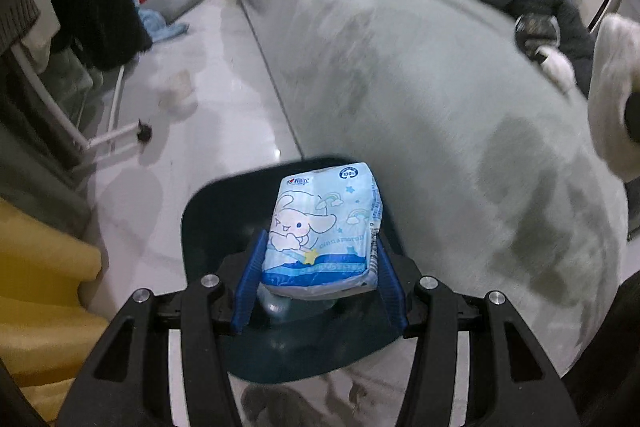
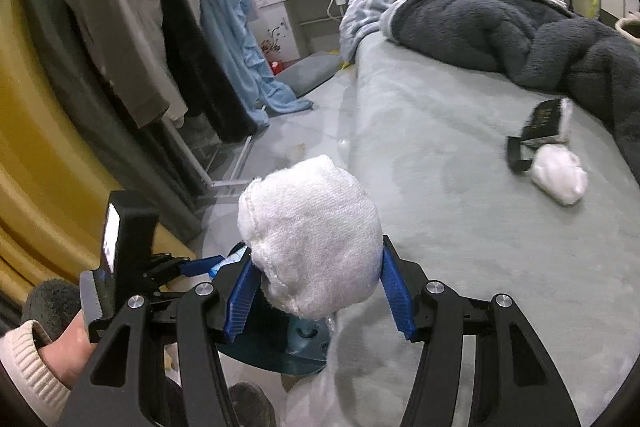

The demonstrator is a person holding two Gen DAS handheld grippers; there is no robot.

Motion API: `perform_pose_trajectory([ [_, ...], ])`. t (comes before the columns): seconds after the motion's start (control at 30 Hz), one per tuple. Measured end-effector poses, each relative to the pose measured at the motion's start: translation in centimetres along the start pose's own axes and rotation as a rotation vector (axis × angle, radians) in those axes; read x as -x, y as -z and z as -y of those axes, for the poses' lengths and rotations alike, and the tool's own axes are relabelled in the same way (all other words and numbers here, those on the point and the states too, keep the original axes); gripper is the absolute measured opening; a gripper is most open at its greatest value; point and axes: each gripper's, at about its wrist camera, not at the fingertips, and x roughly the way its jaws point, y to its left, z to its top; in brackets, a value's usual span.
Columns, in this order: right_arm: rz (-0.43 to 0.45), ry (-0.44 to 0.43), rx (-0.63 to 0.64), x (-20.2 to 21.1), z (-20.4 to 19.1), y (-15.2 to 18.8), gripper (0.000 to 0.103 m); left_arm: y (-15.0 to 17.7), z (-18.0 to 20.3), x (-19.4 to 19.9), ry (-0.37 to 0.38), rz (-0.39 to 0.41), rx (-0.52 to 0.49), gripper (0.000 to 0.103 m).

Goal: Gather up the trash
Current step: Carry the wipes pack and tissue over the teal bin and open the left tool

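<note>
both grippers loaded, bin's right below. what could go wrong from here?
1. The tissue pack in the left gripper is pinched only near its lower end; it could tilt and miss the dark bin.
2. The white wad bulges past the right gripper and could slip onto the bed.

We see our right gripper [image 2: 316,277] squeezing a white fluffy ball [image 2: 310,241] above a dark bin [image 2: 304,347], beside the gray bed [image 2: 460,163].

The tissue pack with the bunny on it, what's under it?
Under the tissue pack, held in the left gripper, sits a dark trash bin on the floor. A clear plastic bottle shows inside; the pack covers the rest.
</note>
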Motion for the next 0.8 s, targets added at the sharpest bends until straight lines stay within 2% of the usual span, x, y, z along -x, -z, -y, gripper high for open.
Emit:
perform_pose_trajectory([
  [0.37, -0.097, -0.034, 0.055, -4.9, -3.3, -0.1, 0.058, 2.6, -2.2, -3.6, 0.008, -0.192, 0.004, 0.055],
  [0.7, -0.204, -0.038, 0.093, -9.6, -5.2, 0.7, 0.058, 3.9, -4.5, -4.7, 0.015, -0.27, 0.032, 0.056],
  [0.8, -0.242, -0.039, 0.092, -11.1, -5.5, 1.1, 0.058, 4.0, -5.0, -4.3, 0.032, -0.269, 0.04, 0.065],
])
